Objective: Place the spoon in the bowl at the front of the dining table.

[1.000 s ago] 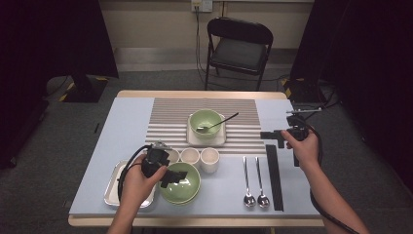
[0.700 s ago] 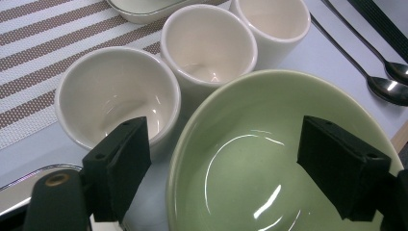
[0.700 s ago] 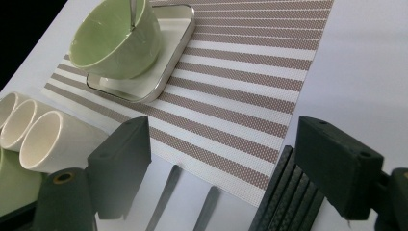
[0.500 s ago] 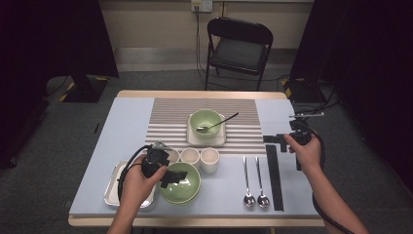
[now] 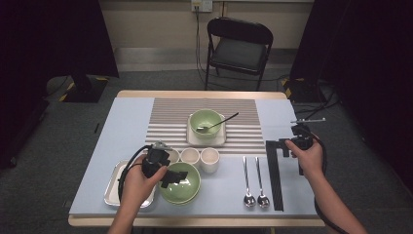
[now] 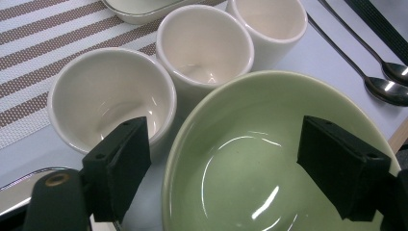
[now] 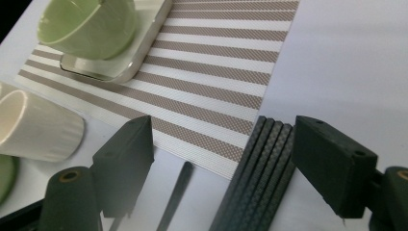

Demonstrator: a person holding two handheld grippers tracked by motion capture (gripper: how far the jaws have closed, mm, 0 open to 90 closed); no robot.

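My left gripper (image 5: 173, 178) hangs open over a large green bowl (image 5: 189, 189) at the table's near left. In the left gripper view the left gripper (image 6: 231, 163) has one jaw outside the green bowl's (image 6: 269, 159) rim and the other above its far side, neither pressing. My right gripper (image 5: 281, 146) stands open at the far end of a bundle of black chopsticks (image 5: 274, 178). In the right gripper view the chopsticks (image 7: 260, 163) lie between the open right gripper's (image 7: 226, 142) jaws, close to the right-hand one.
Three white cups (image 6: 110, 96) (image 6: 204, 48) (image 6: 269, 19) stand in a row behind the bowl. Two spoons (image 5: 253, 183) lie left of the chopsticks. A metal tray (image 5: 113, 187) sits near left. A smaller green bowl (image 5: 204, 122) holding a spoon rests on a white plate (image 5: 192, 139) on the striped mat (image 5: 165, 117).
My right gripper has sunk a little and drawn nearer, coming down onto the far end of the chopsticks. The left gripper has stayed over the bowl.
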